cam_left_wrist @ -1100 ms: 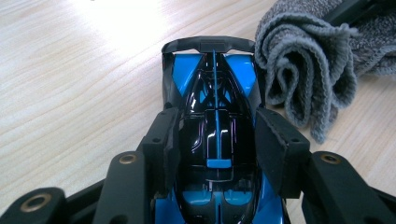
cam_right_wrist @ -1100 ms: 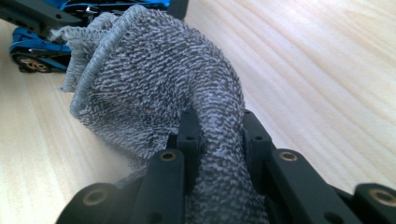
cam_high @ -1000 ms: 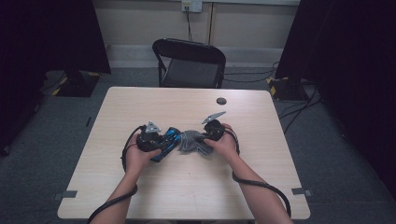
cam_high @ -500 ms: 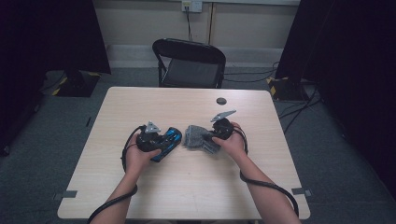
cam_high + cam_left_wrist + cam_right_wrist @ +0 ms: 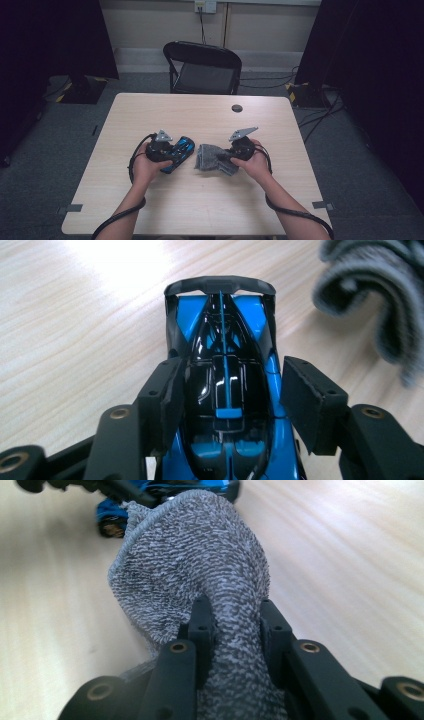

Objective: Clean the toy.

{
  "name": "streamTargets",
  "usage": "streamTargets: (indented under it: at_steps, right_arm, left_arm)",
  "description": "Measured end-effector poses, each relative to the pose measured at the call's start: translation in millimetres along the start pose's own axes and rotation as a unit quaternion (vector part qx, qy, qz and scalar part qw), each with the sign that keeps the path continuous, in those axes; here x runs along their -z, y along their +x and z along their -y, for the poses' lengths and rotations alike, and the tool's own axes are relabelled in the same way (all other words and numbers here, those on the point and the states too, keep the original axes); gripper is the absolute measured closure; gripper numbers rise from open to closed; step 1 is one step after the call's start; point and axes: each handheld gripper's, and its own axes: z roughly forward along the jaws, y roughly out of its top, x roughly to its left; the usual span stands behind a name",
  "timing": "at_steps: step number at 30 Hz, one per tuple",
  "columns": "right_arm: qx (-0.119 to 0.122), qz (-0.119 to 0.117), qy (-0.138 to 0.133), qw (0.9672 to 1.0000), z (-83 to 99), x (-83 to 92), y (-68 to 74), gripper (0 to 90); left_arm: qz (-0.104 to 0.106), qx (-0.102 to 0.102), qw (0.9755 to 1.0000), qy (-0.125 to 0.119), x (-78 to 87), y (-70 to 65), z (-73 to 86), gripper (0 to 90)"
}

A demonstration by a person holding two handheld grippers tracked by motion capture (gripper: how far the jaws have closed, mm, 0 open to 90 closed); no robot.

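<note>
My left gripper (image 5: 227,405) has just been opening; its jaws now straddle the car (image 5: 225,355) without pressing. At three o'clock my right gripper (image 5: 232,622) pinches the cloth (image 5: 200,565); I'd lift it off the bench (image 5: 200,115) cleanly.

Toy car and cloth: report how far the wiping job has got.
Done, it seems: the grey cloth lies apart from the blue toy car, no longer on it. In hand: the right gripper is pinched on the cloth; the left gripper has just been opening, its pads off the car between them. Left: setting cloth down, probably; whether wiping is finished I can't tell.
</note>
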Motion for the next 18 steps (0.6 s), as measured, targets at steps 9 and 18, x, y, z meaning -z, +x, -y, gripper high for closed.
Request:
streamTargets:
  at_steps: [9, 18]
  right_arm:
    - [0.019, -0.029, 0.002, 0.9994, 4.7, -4.7, 23.5, 73.1]
    - [0.038, -0.038, 0.012, 0.9985, 4.2, -10.8, 37.5, 72.7]
  left_arm:
    - [0.028, -0.004, 0.9995, -0.017, 19.1, -13.0, -7.3, 34.9]
    - [0.046, -0.032, 0.9981, -0.027, 29.6, -28.6, -12.5, 30.6]
